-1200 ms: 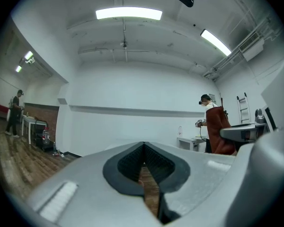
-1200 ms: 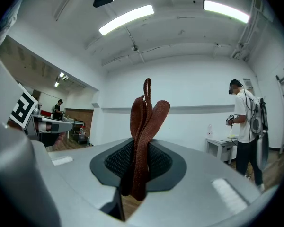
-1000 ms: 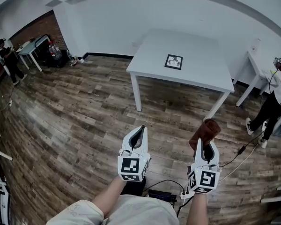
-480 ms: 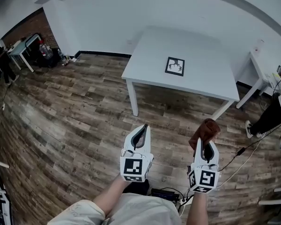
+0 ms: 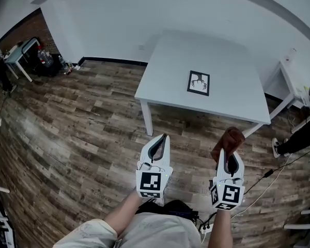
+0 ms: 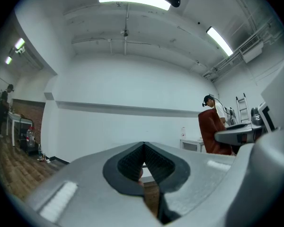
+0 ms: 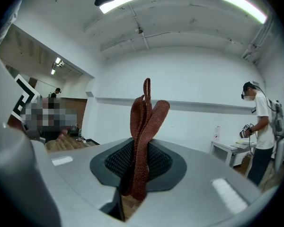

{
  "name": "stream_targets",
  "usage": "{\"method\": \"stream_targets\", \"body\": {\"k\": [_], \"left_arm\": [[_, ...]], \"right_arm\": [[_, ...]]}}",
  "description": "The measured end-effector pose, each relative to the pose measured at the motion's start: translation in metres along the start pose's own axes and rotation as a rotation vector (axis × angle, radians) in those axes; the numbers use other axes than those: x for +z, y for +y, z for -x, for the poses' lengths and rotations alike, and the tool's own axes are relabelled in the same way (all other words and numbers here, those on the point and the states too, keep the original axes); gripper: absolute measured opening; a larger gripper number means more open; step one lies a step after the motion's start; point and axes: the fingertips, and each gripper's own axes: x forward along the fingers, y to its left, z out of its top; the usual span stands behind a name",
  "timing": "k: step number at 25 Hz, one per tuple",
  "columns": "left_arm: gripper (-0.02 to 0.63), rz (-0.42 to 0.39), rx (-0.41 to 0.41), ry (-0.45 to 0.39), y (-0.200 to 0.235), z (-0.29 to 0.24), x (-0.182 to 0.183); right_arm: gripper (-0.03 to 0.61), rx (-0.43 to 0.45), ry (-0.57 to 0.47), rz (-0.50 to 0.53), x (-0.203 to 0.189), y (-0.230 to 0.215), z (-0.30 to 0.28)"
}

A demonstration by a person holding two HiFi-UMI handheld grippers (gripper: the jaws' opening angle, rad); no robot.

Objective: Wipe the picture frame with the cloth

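Note:
A black picture frame (image 5: 199, 82) lies flat on the white table (image 5: 165, 68) well ahead of me. My right gripper (image 5: 229, 156) is shut on a folded rust-brown cloth (image 5: 228, 142) that sticks up past its tips; the same cloth (image 7: 143, 136) stands upright between the jaws in the right gripper view. My left gripper (image 5: 158, 145) is shut with nothing in it, its tips (image 6: 143, 167) closed together. Both grippers hover over the wooden floor, short of the table's near edge. In the left gripper view the cloth (image 6: 212, 132) shows at the right.
A second white table (image 5: 289, 79) stands at the right, with a person's legs (image 5: 294, 138) beside it. Cables (image 5: 268, 172) run over the floor at the right. A desk with clutter (image 5: 20, 53) sits at the far left by a brick wall.
The table and picture frame have come closer and shifted slightly right in the head view. Both grippers keep their pose, the cloth still held in the right one.

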Motion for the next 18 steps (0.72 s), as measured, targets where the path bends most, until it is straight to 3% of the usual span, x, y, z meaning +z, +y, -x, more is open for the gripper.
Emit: {"method": "stream_targets", "body": {"k": [9, 18], "left_arm": [[0.0, -0.011, 0.0, -0.003, 0.02, -0.071, -0.008], [0.0, -0.008, 0.043, 0.006, 0.028, -0.174, -0.01]], "right_arm": [[0.097, -0.004, 0.03, -0.022, -0.016, -0.015, -0.072], [0.097, 0.064, 0.064, -0.05, -0.034, -0.044, -0.172]]}}
